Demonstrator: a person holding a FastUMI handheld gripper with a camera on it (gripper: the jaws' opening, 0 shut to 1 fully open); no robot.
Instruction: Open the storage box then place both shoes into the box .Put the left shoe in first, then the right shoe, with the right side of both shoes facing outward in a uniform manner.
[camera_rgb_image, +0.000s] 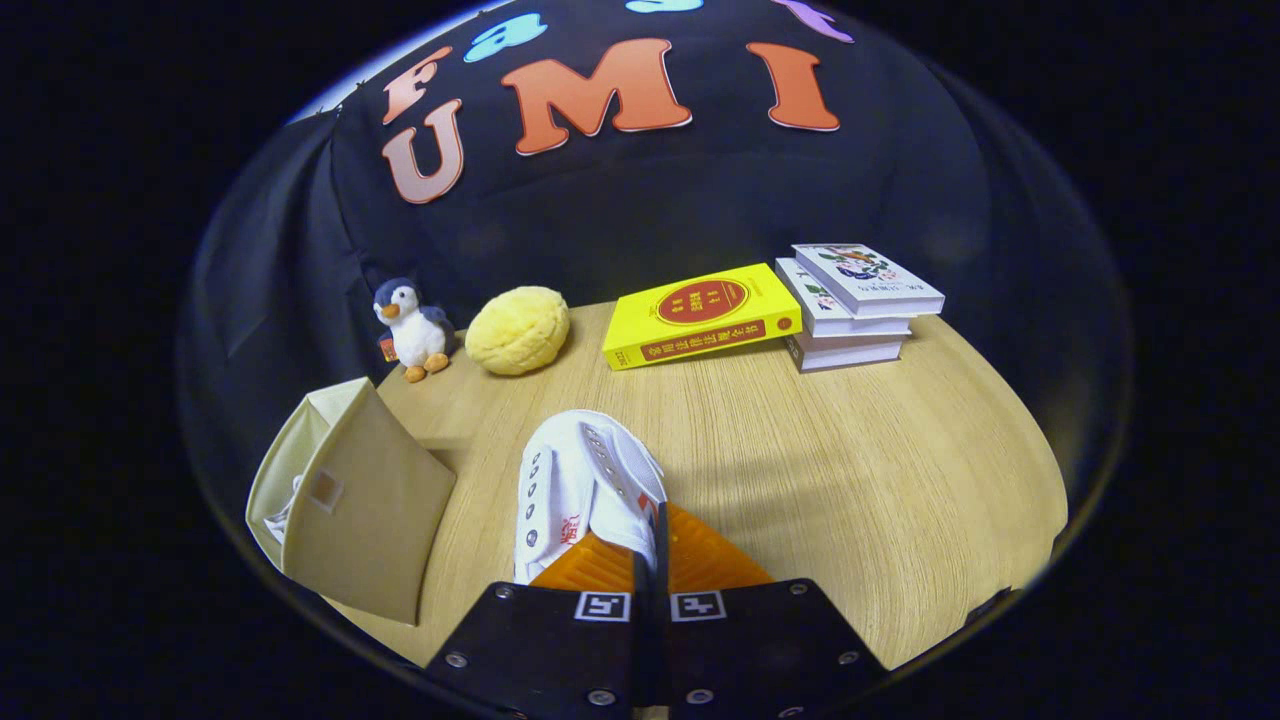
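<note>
Gripper view puts your gripper low on the tabletop, and its jaws stand pressed close together with only a thin slit between them, clamped on the rim of the white shoe at the opening near its heel. You see the shoe running away from the fingers toward 12 o'clock, eyelet rows up, but its heel end is covered by the fingers and its sole cannot be made out, so you cannot tell from here whether it is the left or the right one. At 9 o'clock from the shoe sits the beige storage box with its flap tilted open; something pale lies inside, mostly hidden by the flap and too cut off to name. Beyond the shoe, along the back edge, you have a plush penguin at 11 o'clock, a yellow sponge-like ball just beside it, a yellow book at 12 o'clock, and a stack of white books at 1 o'clock, touching the yellow one.
</note>
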